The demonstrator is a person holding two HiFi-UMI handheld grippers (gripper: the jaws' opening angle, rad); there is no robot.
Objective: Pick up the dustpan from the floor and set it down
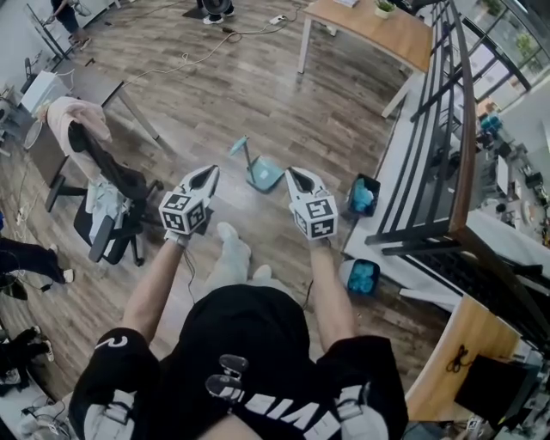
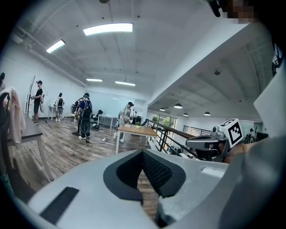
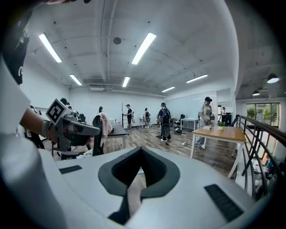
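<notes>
The teal dustpan [image 1: 264, 175] lies on the wooden floor ahead of me, its long handle [image 1: 243, 153] slanting up to the left. I hold both grippers side by side well above the floor, pointing forward, one on each side of the dustpan as the head view shows it. My left gripper [image 1: 211, 171] is shut with nothing in it, its jaws meeting at the tip [image 2: 143, 151]. My right gripper [image 1: 290, 172] is also shut and empty [image 3: 141, 149]. Neither touches the dustpan.
An office chair [image 1: 107, 210] draped with clothes stands at the left. A black railing [image 1: 447, 129] runs along the right, with two blue bins [image 1: 363, 196] [image 1: 363, 277] at its foot. A wooden table [image 1: 369, 26] and several people [image 2: 85, 116] are farther off.
</notes>
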